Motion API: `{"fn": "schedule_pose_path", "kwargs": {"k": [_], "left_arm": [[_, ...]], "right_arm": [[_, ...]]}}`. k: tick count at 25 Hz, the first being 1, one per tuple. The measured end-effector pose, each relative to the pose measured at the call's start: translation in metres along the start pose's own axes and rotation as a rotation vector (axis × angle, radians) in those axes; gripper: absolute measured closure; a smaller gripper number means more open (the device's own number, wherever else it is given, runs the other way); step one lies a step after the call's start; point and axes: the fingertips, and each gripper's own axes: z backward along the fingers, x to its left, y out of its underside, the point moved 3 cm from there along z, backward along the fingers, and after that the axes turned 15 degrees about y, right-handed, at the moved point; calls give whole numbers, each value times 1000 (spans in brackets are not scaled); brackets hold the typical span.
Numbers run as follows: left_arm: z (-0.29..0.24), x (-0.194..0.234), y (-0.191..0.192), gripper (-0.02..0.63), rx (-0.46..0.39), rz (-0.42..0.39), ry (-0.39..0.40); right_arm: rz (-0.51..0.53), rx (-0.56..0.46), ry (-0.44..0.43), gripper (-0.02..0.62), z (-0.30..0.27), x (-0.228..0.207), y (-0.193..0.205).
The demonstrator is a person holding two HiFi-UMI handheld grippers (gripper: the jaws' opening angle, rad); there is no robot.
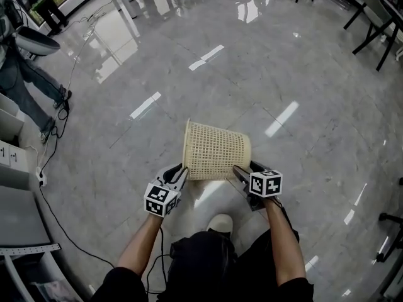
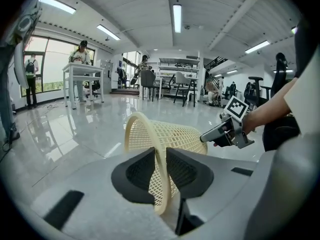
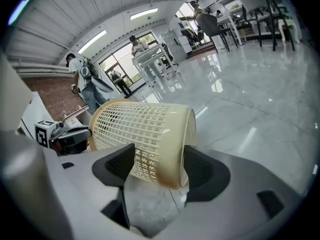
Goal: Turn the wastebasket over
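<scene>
Wastebasket [image 1: 216, 151] lying on its side over the floor [image 1: 302, 74], mouth toward my left, seen between my two tools. Left hand-held gripper [image 1: 181, 172]: jaws nearly together, pinching the rim [image 2: 162, 191], one pad inside the mouth and one outside. Right hand-held gripper [image 1: 241, 170]: jaws spread wide, straddling the closed base end [image 3: 172, 154]; I see neither pad pressing on it. Whether the basket touches the floor, I cannot tell.

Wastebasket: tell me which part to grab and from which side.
Take the wastebasket by its open rim, coming from the left, since it is tipped on its side and opens that way. The rim is a thin band, so one pad goes inside and one outside, as the left tongs grip it.
</scene>
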Motion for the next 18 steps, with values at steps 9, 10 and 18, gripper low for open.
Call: {"fn": "schedule_pose_path", "kwargs": {"k": [9, 10, 18], "left_arm": [[-13, -9, -3, 531, -19, 22, 33], [-17, -11, -5, 531, -26, 27, 40], [-79, -49, -23, 529, -44, 18, 151]], "right_arm": [[-16, -4, 64, 305, 10, -11, -4], [-10, -9, 75, 305, 16, -15, -8], [-37, -142, 226, 307, 80, -76, -51]]}}
